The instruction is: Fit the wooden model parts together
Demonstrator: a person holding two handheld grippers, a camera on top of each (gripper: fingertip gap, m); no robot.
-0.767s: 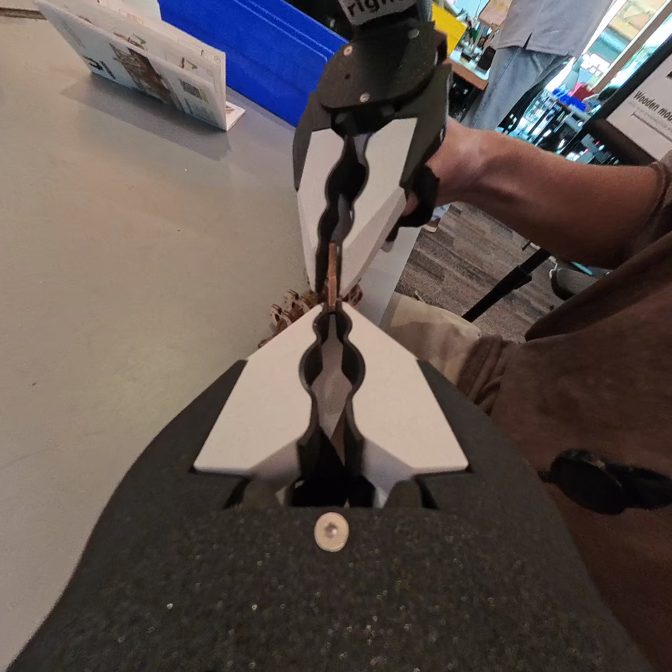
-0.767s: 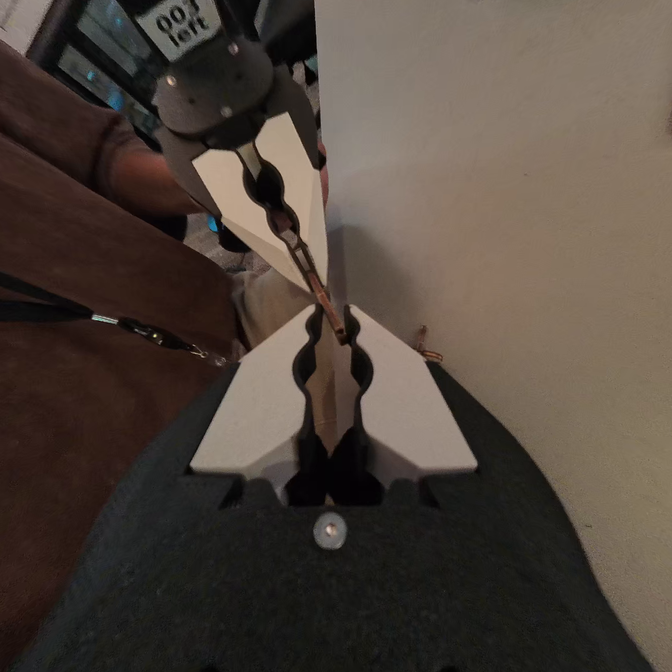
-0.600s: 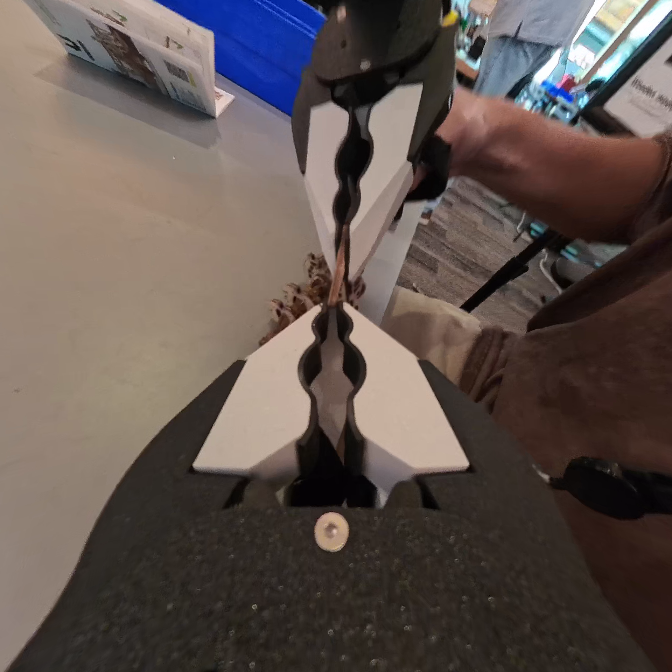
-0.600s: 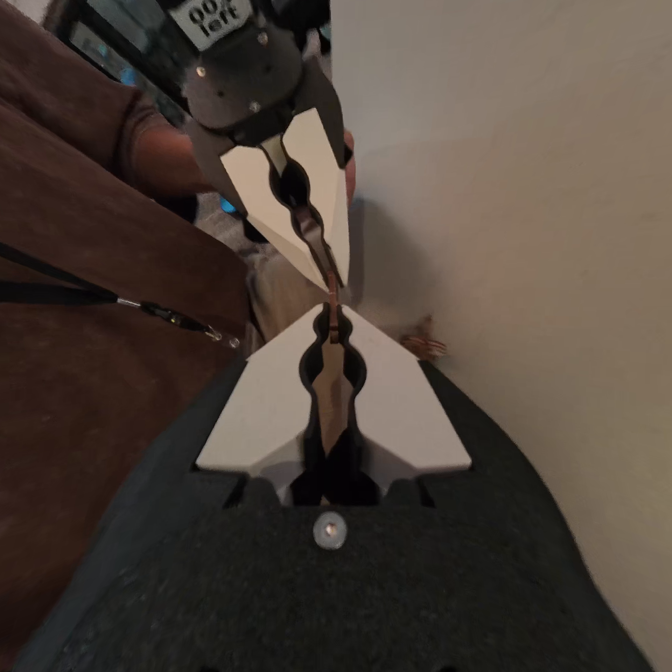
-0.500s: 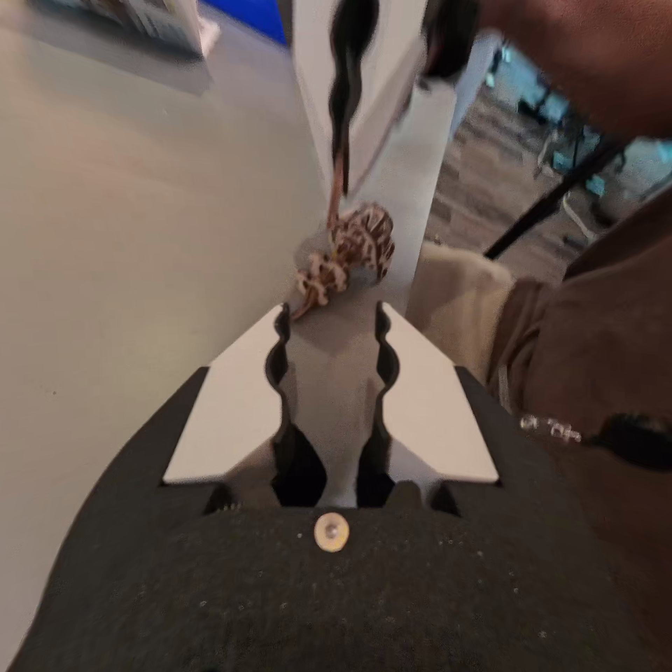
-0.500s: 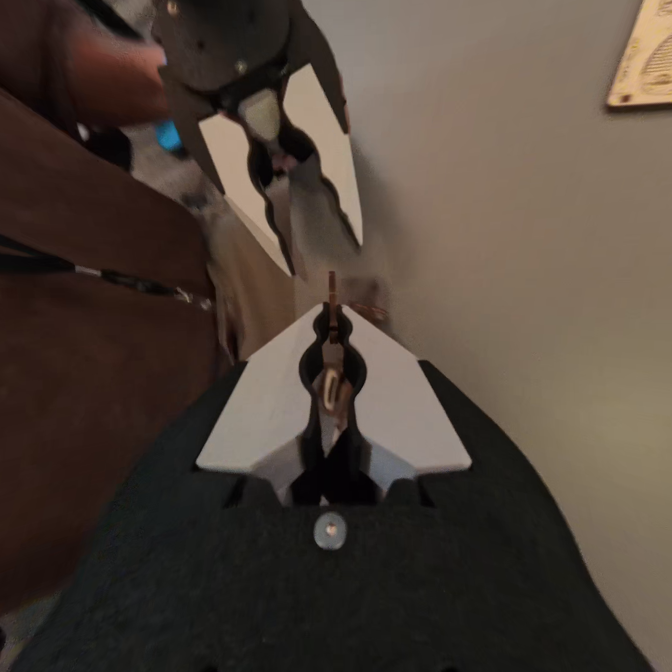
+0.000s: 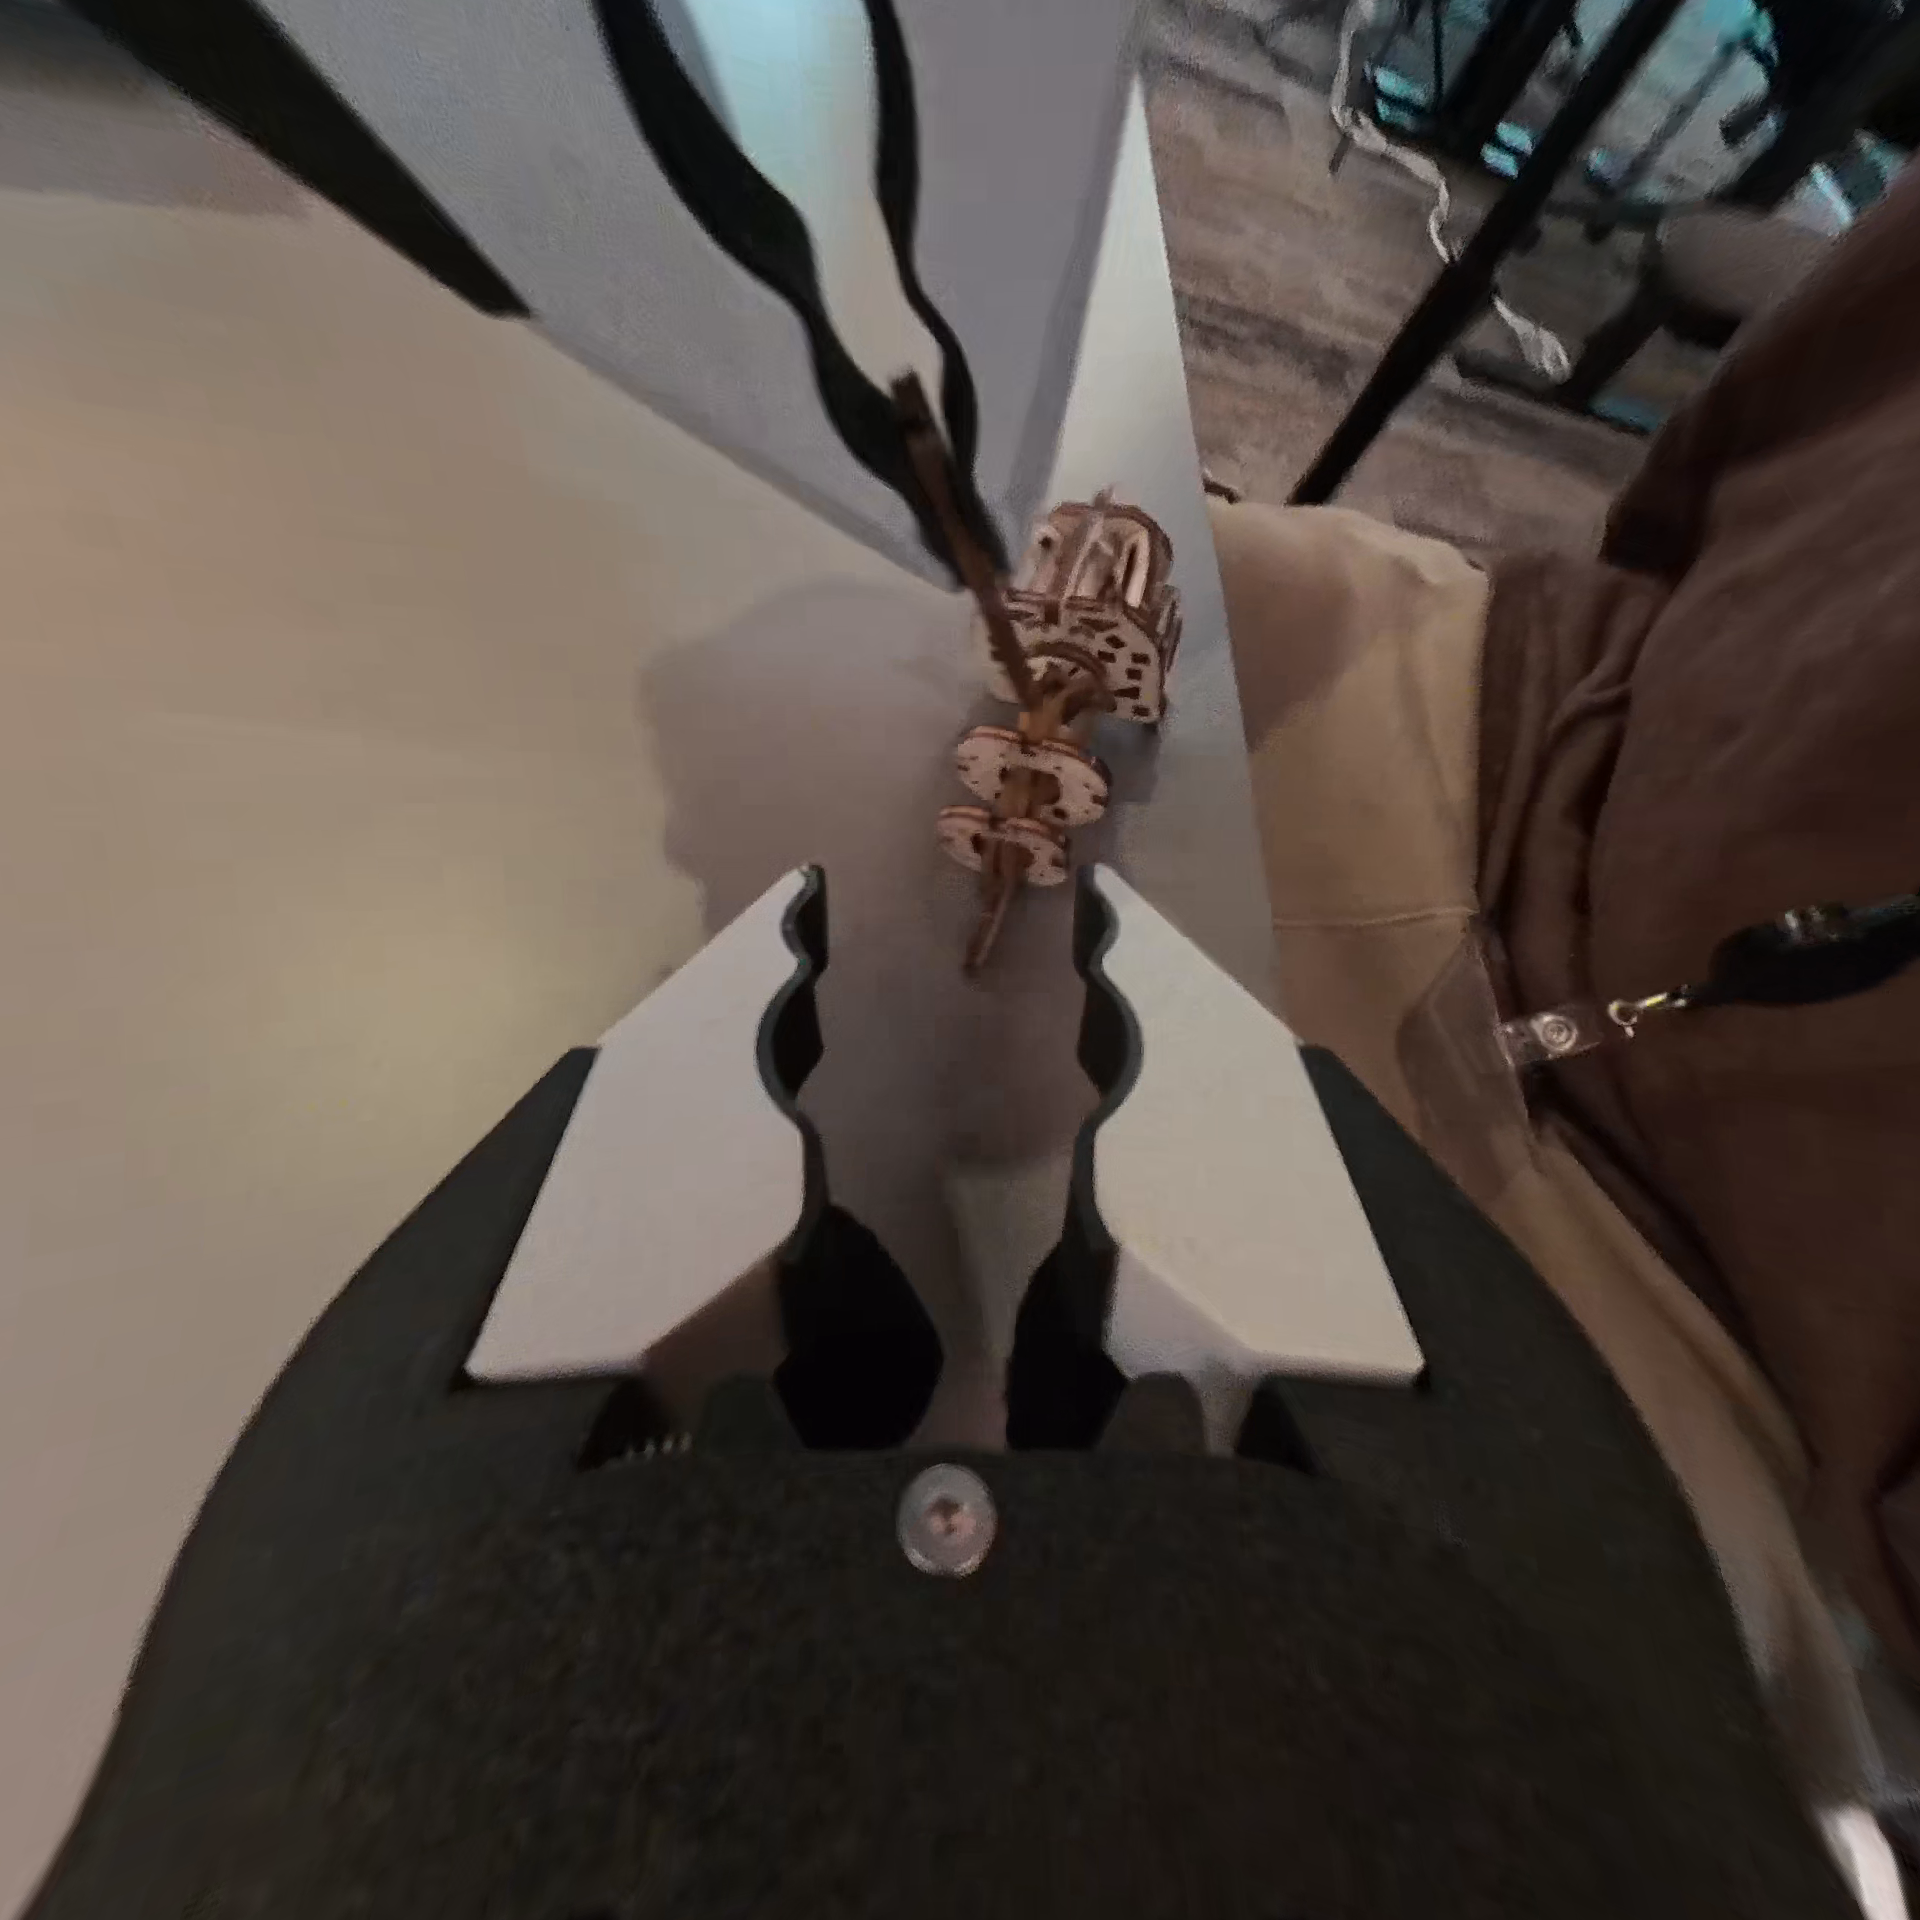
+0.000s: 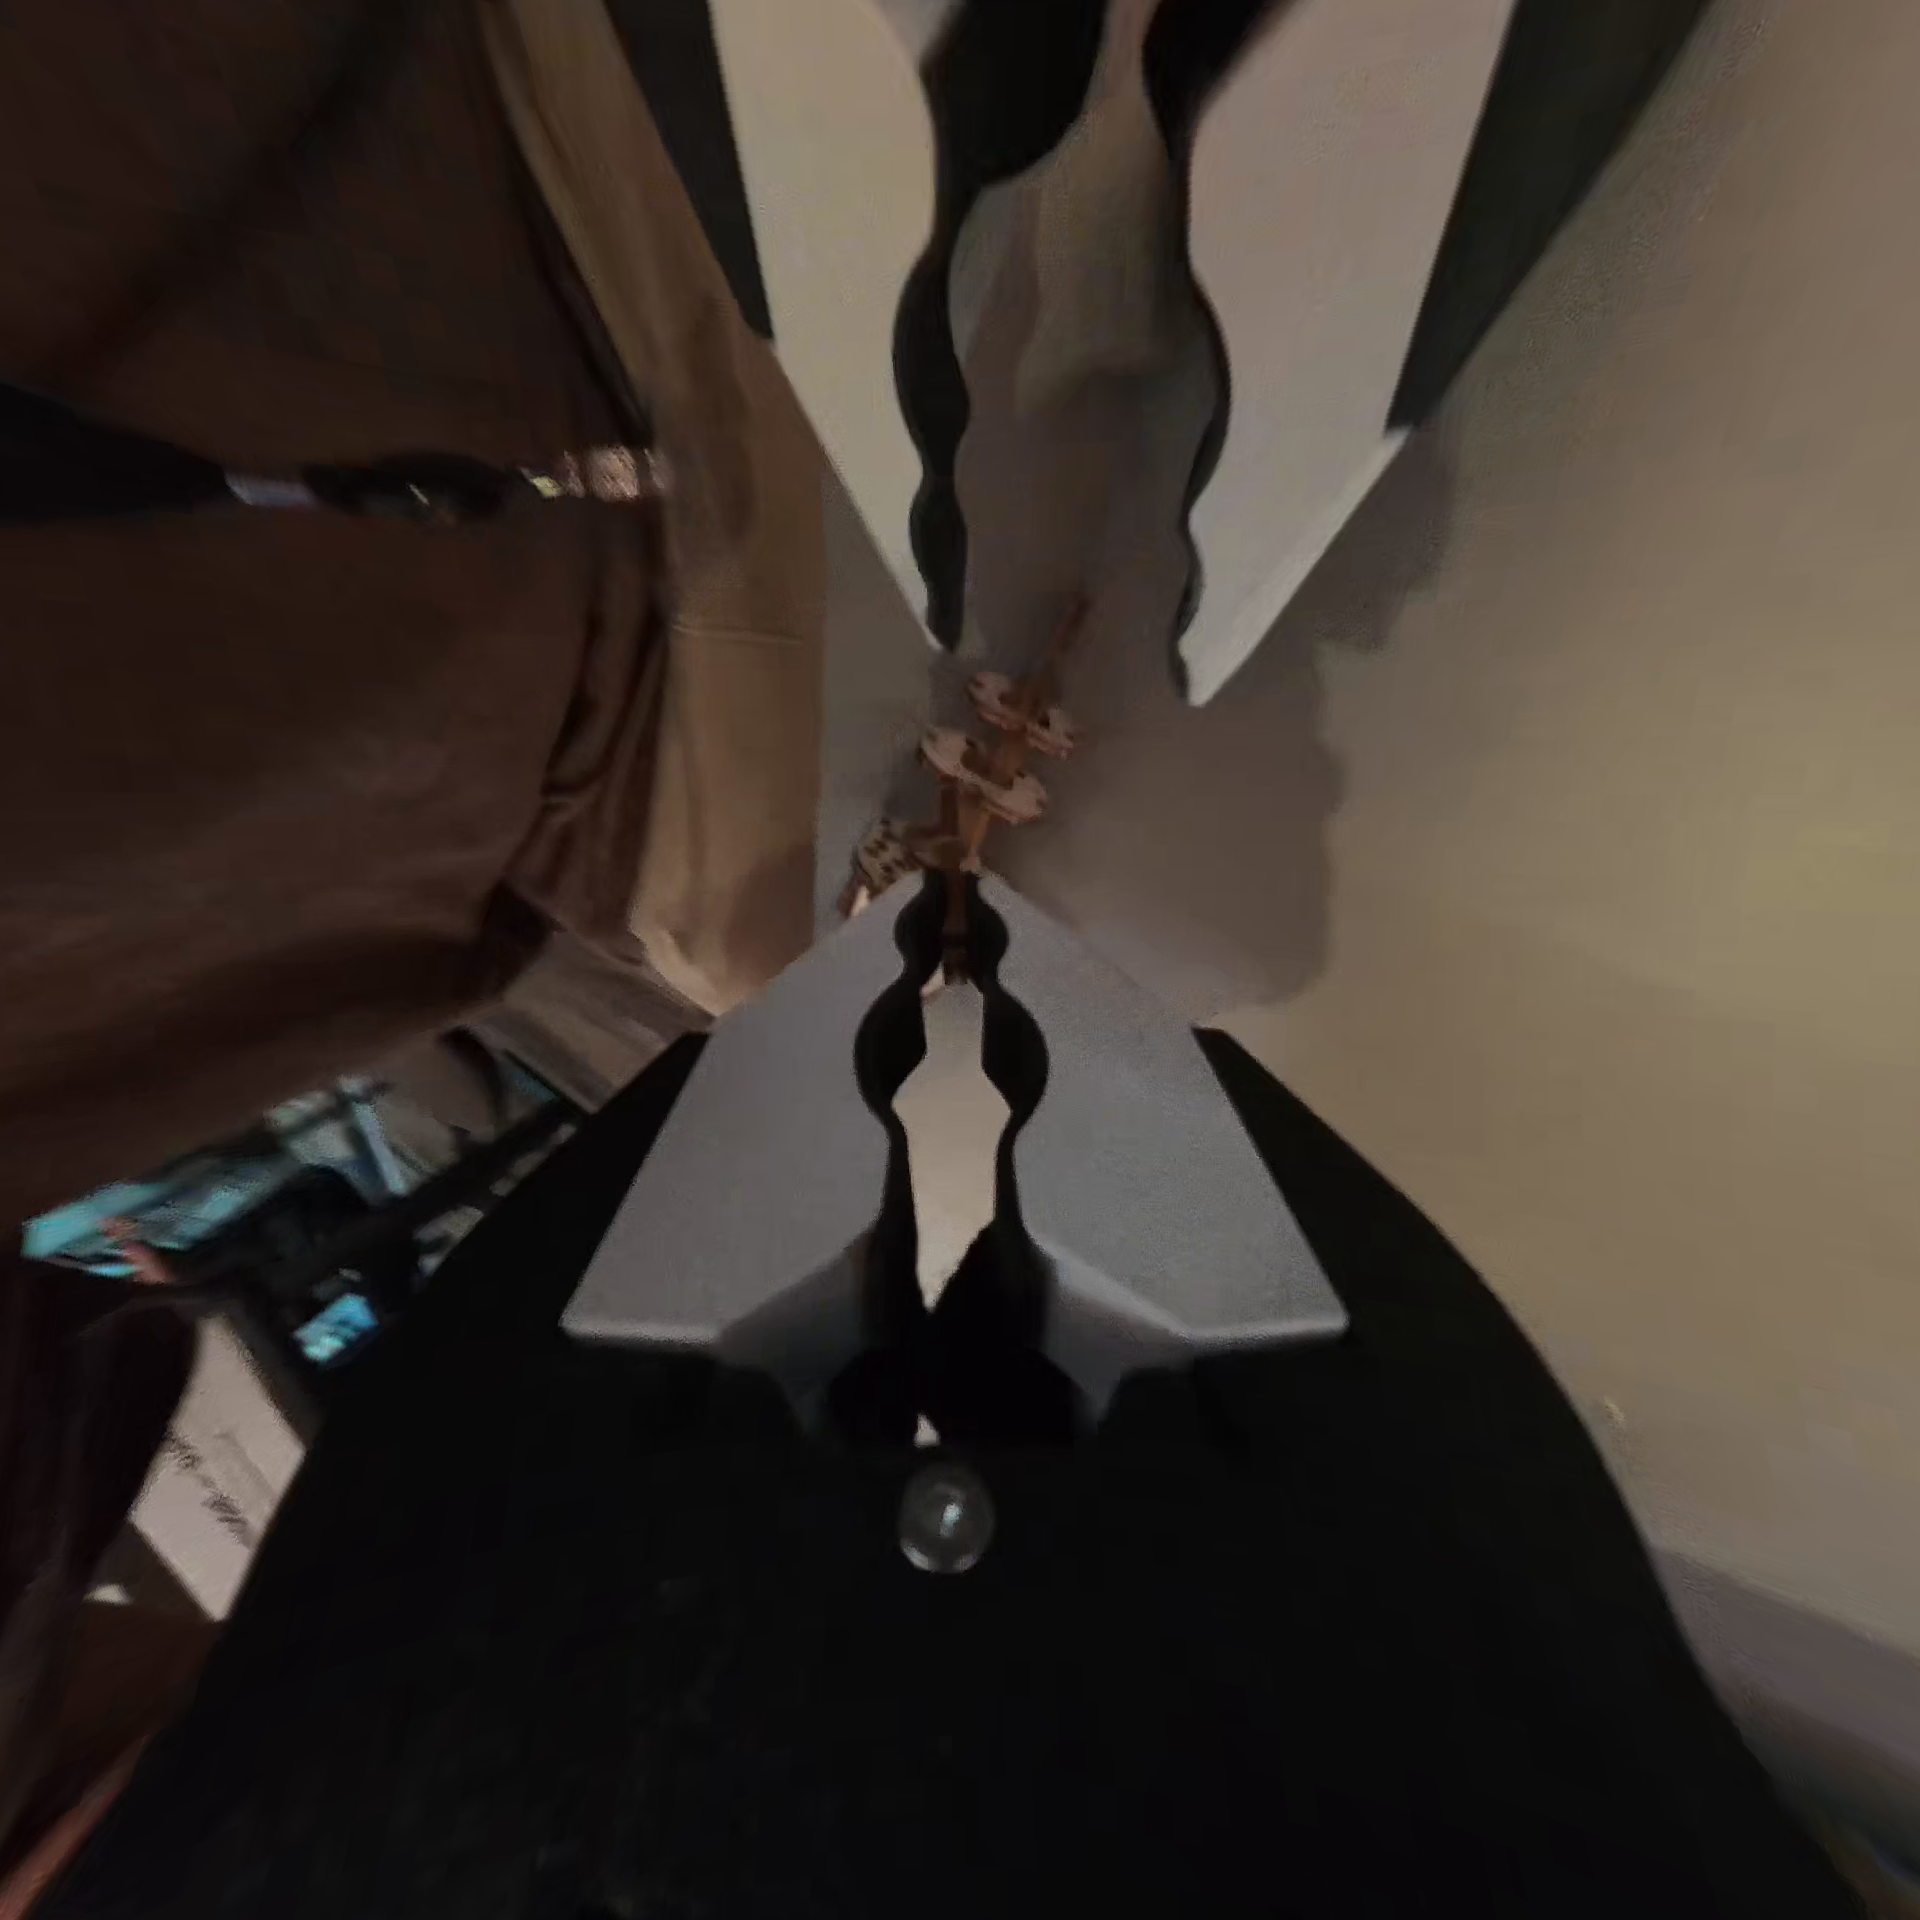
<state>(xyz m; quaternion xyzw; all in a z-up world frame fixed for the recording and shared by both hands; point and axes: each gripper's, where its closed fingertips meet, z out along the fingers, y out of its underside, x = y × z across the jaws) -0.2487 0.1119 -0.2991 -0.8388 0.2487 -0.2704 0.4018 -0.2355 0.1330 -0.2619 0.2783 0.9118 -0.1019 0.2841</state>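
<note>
Right now the left gripper (image 7: 948,914) has its fingers spread apart with nothing between them, and pale tabletop (image 7: 312,675) shows through the gap. Just ahead of its tips hangs the wooden strip (image 7: 1013,800), a thin brown piece threaded through two pairs of small speckled discs. The upper end of that strip is pinched between the closed fingers of the right gripper (image 7: 961,520), which reaches in from the top of the left wrist view. Beside the strip, near the tabletop's edge, is a small wooden block part (image 7: 1101,634) with dark cut-outs; whether it touches the strip cannot be told.

From the right wrist view, the right gripper (image 8: 951,914) shows its two fingers pressed together at the tips on the wooden strip (image 8: 987,769), whose discs stick out to either side just past them. Facing it from the top of that view is the left gripper (image 8: 1060,665), fingers wide, with the far end of the strip lying in the space between them and touching neither side. A person in a brown top (image 8: 260,675) sits close at the tabletop's edge, with a clear badge holder (image 7: 1475,1029) clipped to a black strap. Both views are blurred.
</note>
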